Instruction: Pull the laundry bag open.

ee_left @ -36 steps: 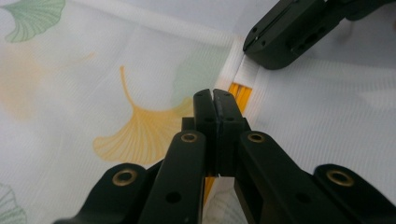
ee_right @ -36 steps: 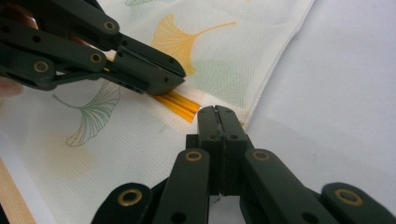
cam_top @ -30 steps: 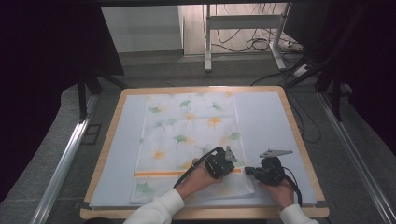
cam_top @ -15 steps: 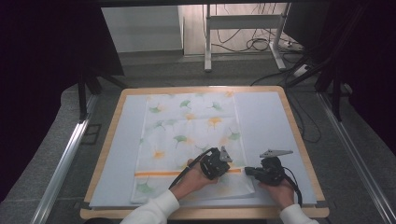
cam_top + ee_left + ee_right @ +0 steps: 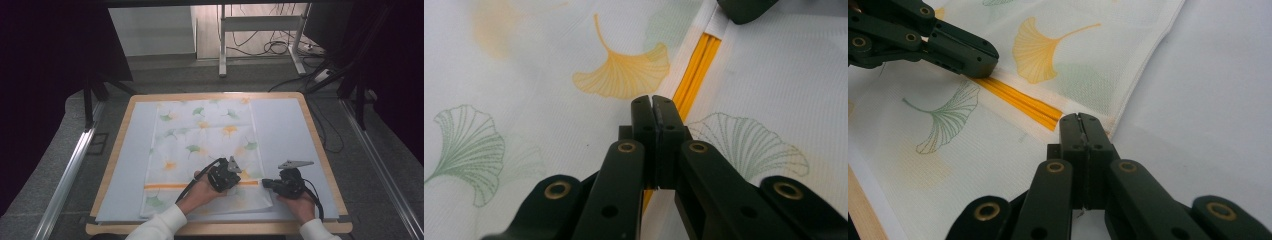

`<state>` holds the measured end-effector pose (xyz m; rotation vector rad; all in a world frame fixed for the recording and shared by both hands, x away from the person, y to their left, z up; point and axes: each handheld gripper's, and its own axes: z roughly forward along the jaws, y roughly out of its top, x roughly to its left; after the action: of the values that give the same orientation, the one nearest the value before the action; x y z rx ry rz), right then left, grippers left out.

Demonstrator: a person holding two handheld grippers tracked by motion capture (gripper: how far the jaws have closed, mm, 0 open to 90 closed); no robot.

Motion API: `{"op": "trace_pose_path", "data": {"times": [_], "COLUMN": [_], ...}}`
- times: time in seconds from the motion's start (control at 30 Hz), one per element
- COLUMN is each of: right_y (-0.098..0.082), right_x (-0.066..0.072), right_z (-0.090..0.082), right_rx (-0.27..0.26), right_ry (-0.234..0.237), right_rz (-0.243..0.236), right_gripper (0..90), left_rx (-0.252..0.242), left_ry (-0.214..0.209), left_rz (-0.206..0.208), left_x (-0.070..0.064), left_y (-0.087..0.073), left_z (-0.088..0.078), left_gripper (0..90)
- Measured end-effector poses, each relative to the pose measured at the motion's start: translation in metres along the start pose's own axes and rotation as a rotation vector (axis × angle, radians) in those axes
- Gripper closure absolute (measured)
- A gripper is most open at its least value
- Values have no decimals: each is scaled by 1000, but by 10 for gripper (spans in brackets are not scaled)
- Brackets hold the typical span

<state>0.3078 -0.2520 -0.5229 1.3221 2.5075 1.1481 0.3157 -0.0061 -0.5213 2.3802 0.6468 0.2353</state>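
A white cloth (image 5: pixel 200 135) printed with green and orange ginkgo leaves lies flat on a pale sheet (image 5: pixel 285 130). An orange stripe (image 5: pixel 170 186) crosses it near the front. My left gripper (image 5: pixel 235 181) rests on that stripe (image 5: pixel 699 65), jaws shut with nothing seen between them (image 5: pixel 653 100). My right gripper (image 5: pixel 265 183) sits low at the cloth's right edge, just past the stripe's end (image 5: pixel 1048 117), jaws shut too (image 5: pixel 1080 117). In the right gripper view the left gripper (image 5: pixel 985 57) touches the stripe's far part. The right gripper's tip (image 5: pixel 744 7) shows at the top of the left gripper view.
The sheet covers a wooden-rimmed table (image 5: pixel 320 150). Metal rails (image 5: pixel 70 170) run along both sides on the grey floor. Cables (image 5: pixel 275 47) and a metal frame leg (image 5: pixel 222 40) lie beyond the far edge. Bare sheet stretches left and right of the cloth.
My left gripper has slid slightly to the left along the orange stripe. The right gripper has kept still.
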Motion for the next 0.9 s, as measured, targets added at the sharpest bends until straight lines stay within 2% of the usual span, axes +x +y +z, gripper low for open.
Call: {"op": "trace_pose_path", "data": {"times": [0.47,0.9], "right_y": [0,0], "right_x": [0,0], "right_z": [0,0], "right_rx": [-2,-3], "right_ry": [-3,-1], "right_rz": [-6,-10], "right_gripper": [898,898], "left_rx": [-4,-2], "left_ry": [7,0], "left_rz": [-17,-41], "left_x": [6,10], "left_y": [-12,-16], "left_z": [-9,-12], "left_gripper": [900,900]}}
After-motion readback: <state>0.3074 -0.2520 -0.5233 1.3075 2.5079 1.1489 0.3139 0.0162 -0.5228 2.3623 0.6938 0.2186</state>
